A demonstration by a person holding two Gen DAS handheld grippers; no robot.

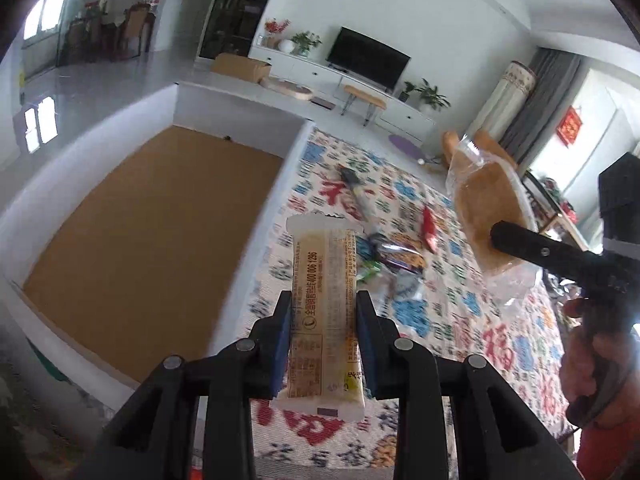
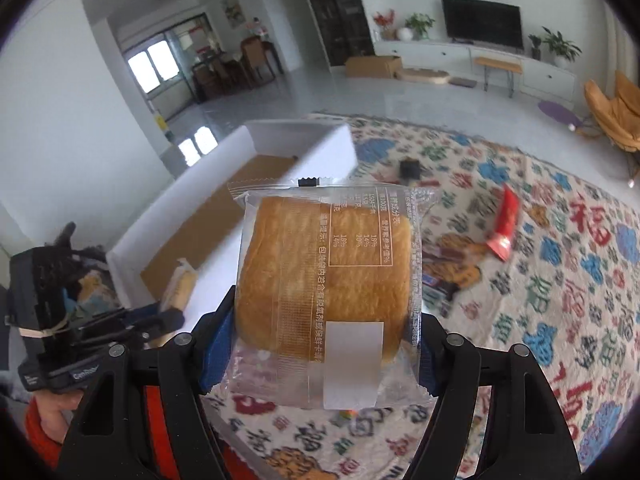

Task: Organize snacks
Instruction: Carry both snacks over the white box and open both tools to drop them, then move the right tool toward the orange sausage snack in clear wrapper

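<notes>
Bread packet between right claw pads, off the cloth.

There are 2 grippers: the left gripper and the right gripper. Each holds 1 packet, so 2 snacks are lifted: 1 narrow pale snack bar and 1 wrapped bread slice. There is 1 white box with a brown floor, and 1 patterned cloth. On the cloth lie 1 red packet, 1 dark-capped item, and 1 heap of further packets too blurred to count. Further back stand 1 television, 1 cardboard carton, 1 small bench and 1 orange chair.
</notes>
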